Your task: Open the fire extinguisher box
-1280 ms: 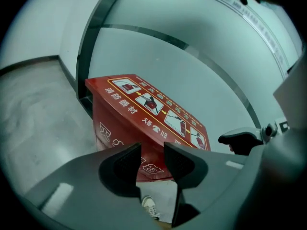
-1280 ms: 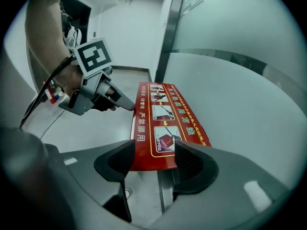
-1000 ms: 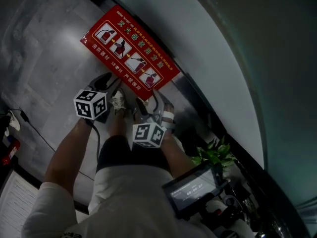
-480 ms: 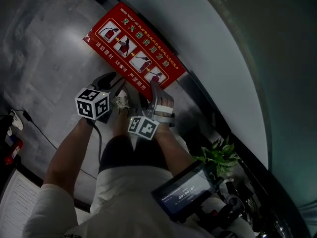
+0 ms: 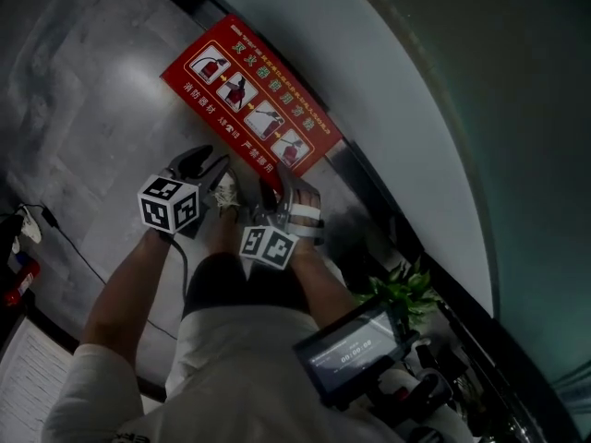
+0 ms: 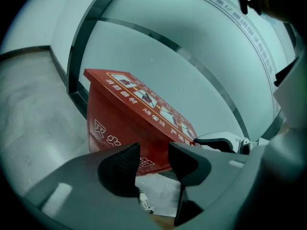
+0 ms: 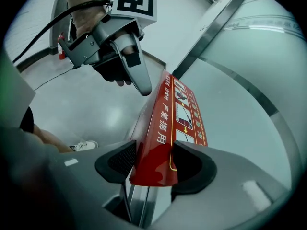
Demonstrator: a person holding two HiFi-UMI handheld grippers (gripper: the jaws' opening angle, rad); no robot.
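The red fire extinguisher box stands on the floor against the curved glass wall, its lid printed with instruction pictures. My right gripper is at the lid's near right corner. In the right gripper view the lid's red edge sits between the pads of that gripper, whose jaws are closing and touch it on both sides. My left gripper hovers just left of it, in front of the box. Its jaws stand open with nothing between them, and the box shows beyond.
The curved glass wall with its dark metal base runs behind the box. A potted plant and a screen on a stand are at the lower right. A cable crosses the grey floor at left. The person's shoe is below the grippers.
My right gripper has moved forward onto the lid's near corner and its jaws have come in around the edge. The left gripper has barely shifted.
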